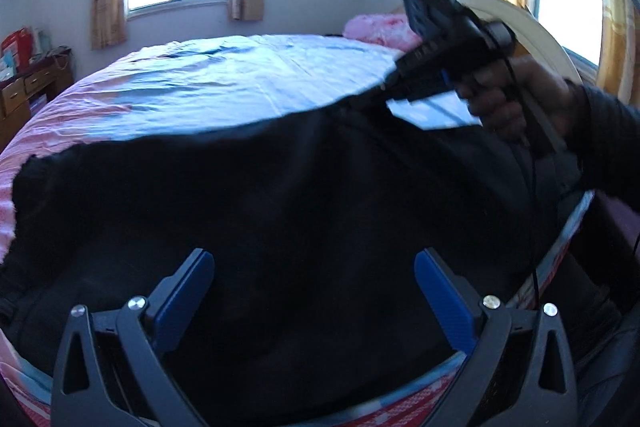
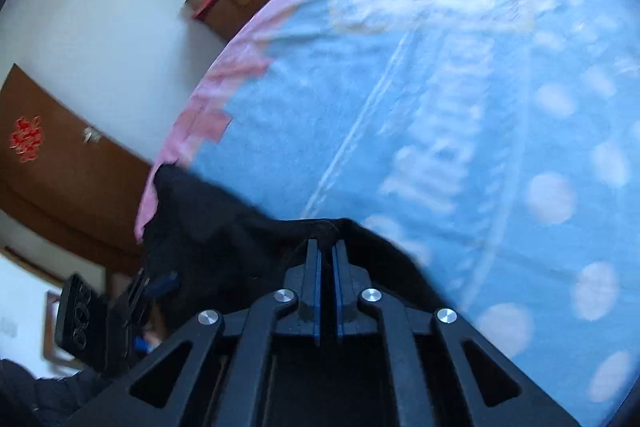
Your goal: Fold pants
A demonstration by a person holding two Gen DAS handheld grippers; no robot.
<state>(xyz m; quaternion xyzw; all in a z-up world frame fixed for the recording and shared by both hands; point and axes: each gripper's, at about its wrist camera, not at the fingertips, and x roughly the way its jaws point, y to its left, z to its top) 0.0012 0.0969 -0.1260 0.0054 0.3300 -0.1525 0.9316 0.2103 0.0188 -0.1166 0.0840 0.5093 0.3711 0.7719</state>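
The bed (image 1: 224, 83) took up most of the room, its sheet pale blue with white spots and a pink striped border, lit by two curtained windows. Across its near side lay the pants (image 1: 280, 211), a broad black mass spread from the pink edge on the left to the person's right arm.

The right gripper (image 2: 326, 247) had its jaws closed on a bunched bit of the black cloth at the pants' far edge, and that edge looked lifted a little off the sheet. The left gripper (image 1: 314, 275) hung over the near part of the pants with its jaws wide apart, holding nothing.

To my eye a fold was just starting from the right side. To do it well, I'd have the left jaws take the matching edge or corner before anything was carried over, so both ends travel together and the cloth stays taut and flat. Pulled from one point only, it would likely drag and bunch.

Much was hard to read. The cloth was so dark that I could not tell waistband from legs or find seams. The near edge of the pants was cut off behind the left gripper. The right view was smeared with motion. A wooden desk (image 1: 32, 87) with red boxes stood by the wall.
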